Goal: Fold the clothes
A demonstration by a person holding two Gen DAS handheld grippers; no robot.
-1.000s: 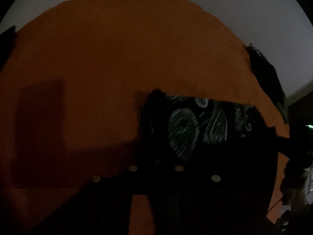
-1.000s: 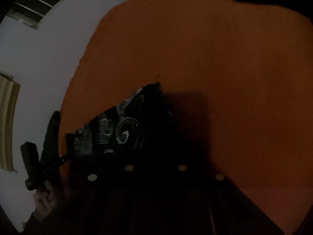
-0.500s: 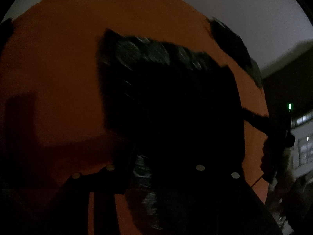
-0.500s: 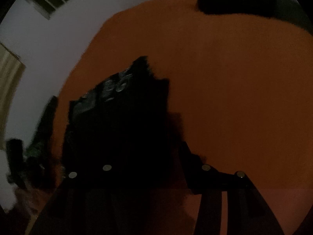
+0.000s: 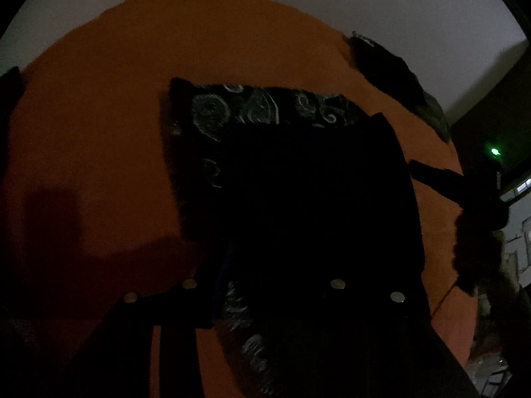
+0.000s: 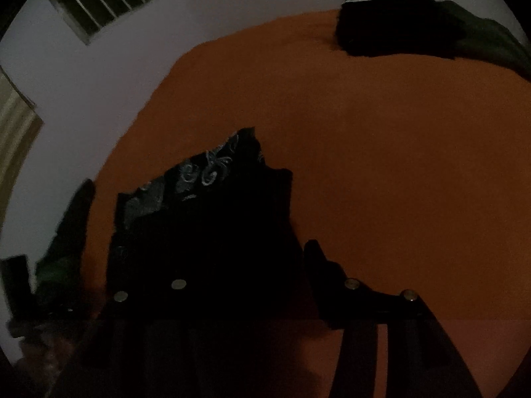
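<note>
A black garment (image 5: pixel 298 182) with a pale swirl pattern lies folded on the orange cover (image 5: pixel 99 116); its patterned band (image 5: pixel 259 109) shows along the far edge. My left gripper (image 5: pixel 265 265) hangs over the near edge, open, its left finger (image 5: pixel 202 298) dark against the orange and its right finger lost in the black cloth. From the right wrist, the same garment (image 6: pixel 205 232) fills the lower left. My right gripper (image 6: pixel 262 255) is open, with its right finger (image 6: pixel 328 282) over bare orange beside the cloth's edge. The scene is very dim.
A dark heap of clothes (image 6: pixel 398 26) sits at the far edge of the orange cover (image 6: pixel 398 165), also seen from the left wrist as a heap (image 5: pixel 395 76). Dark green cloth (image 6: pixel 66 232) hangs at the left edge. A pale wall with a vent (image 6: pixel 106 3) stands behind.
Both grippers went from shut on the garment's edge to open. The edge they held was carried forward and laid over the rest, so the cloth now lies folded.
</note>
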